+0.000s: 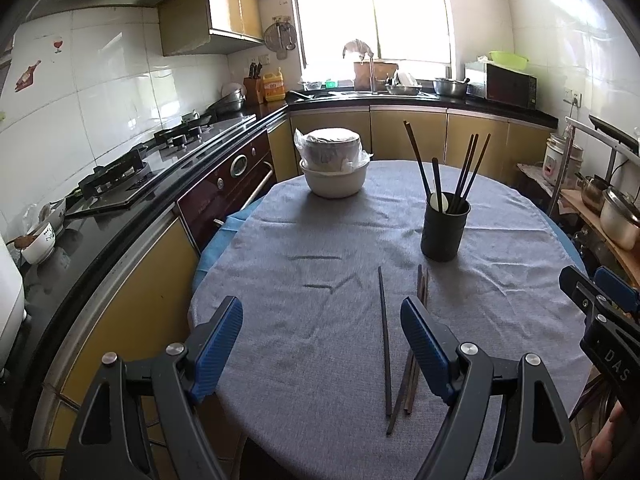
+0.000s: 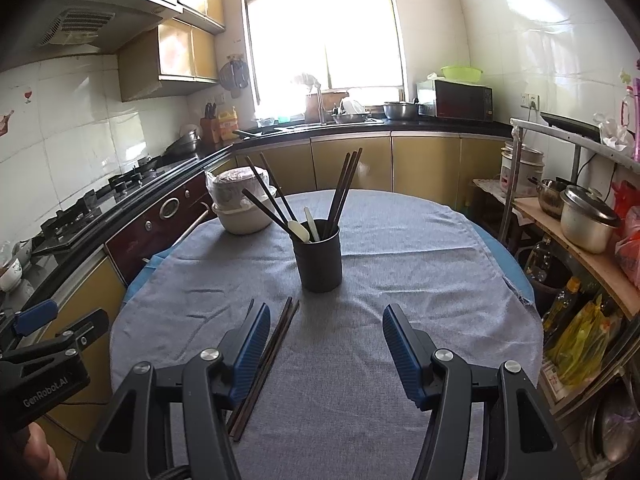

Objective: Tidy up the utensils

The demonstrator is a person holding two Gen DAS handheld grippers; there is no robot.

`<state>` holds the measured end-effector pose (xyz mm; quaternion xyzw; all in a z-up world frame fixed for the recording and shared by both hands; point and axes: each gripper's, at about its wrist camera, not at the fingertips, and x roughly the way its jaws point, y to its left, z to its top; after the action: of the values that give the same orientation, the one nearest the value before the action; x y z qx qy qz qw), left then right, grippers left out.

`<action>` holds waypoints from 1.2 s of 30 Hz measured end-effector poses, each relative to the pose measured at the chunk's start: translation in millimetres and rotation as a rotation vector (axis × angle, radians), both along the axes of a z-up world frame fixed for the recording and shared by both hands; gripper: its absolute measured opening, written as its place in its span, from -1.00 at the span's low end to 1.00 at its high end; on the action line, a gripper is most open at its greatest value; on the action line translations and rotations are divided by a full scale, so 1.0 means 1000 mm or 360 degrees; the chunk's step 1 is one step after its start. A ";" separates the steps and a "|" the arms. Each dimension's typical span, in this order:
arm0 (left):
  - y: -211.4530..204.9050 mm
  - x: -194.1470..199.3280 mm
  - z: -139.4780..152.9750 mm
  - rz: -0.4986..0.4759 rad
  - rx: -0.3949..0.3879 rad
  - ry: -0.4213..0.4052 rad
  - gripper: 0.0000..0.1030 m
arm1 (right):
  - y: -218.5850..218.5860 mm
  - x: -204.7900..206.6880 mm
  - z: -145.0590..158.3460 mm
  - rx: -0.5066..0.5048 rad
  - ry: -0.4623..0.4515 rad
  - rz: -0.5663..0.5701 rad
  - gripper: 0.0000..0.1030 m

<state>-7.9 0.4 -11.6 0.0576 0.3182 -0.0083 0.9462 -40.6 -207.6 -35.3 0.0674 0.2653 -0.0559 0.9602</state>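
Upright, black holder | holds chopsticks, pale spoons

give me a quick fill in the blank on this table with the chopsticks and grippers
The loose dark chopsticks lie on the grey ___.
The black cylindrical holder stands ___.
Both the left gripper and the right gripper are ___, holding nothing.

Missing words: tablecloth; upright; open
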 end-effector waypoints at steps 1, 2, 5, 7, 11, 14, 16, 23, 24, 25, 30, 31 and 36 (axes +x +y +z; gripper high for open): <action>0.000 -0.001 0.001 0.0000 -0.0002 -0.0004 0.59 | 0.000 -0.001 0.001 -0.0001 -0.0004 0.0000 0.21; 0.001 -0.003 0.002 0.0001 -0.0004 -0.0009 0.59 | 0.000 -0.002 0.002 -0.0002 -0.0007 -0.0001 0.21; 0.001 -0.007 0.005 -0.0001 -0.0008 -0.0020 0.59 | 0.001 -0.006 0.005 -0.0005 -0.0021 -0.0003 0.21; 0.001 -0.009 0.007 -0.0002 -0.0010 -0.0025 0.59 | 0.001 -0.009 0.007 -0.0007 -0.0030 -0.0005 0.21; 0.002 -0.015 0.011 -0.0003 -0.0014 -0.0046 0.59 | 0.002 -0.015 0.012 -0.0014 -0.0049 -0.0006 0.21; 0.003 -0.020 0.016 -0.0004 -0.0017 -0.0066 0.59 | 0.003 -0.020 0.015 -0.0017 -0.0066 -0.0006 0.21; 0.003 -0.024 0.019 -0.0003 -0.0017 -0.0081 0.59 | 0.003 -0.023 0.018 -0.0020 -0.0078 -0.0006 0.21; 0.003 -0.034 0.027 -0.0008 -0.0019 -0.0116 0.59 | 0.004 -0.033 0.027 -0.0040 -0.0115 -0.0006 0.23; 0.002 -0.035 0.028 -0.0009 -0.0019 -0.0122 0.59 | 0.004 -0.035 0.028 -0.0041 -0.0121 -0.0007 0.23; 0.002 -0.037 0.030 -0.0012 -0.0021 -0.0129 0.59 | 0.004 -0.037 0.029 -0.0040 -0.0126 -0.0007 0.23; 0.003 -0.048 0.039 -0.0012 -0.0024 -0.0170 0.59 | 0.004 -0.046 0.038 -0.0047 -0.0168 -0.0011 0.24; 0.003 -0.051 0.042 -0.0009 -0.0024 -0.0183 0.59 | 0.004 -0.049 0.040 -0.0049 -0.0180 -0.0011 0.24; 0.005 -0.064 0.053 -0.0007 -0.0018 -0.0233 0.59 | 0.006 -0.060 0.050 -0.0066 -0.0224 -0.0011 0.26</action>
<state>-71.9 4.9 41.4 0.0533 0.2479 -0.0080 0.9673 -100.3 -201.6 14.4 0.0522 0.1956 -0.0597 0.9775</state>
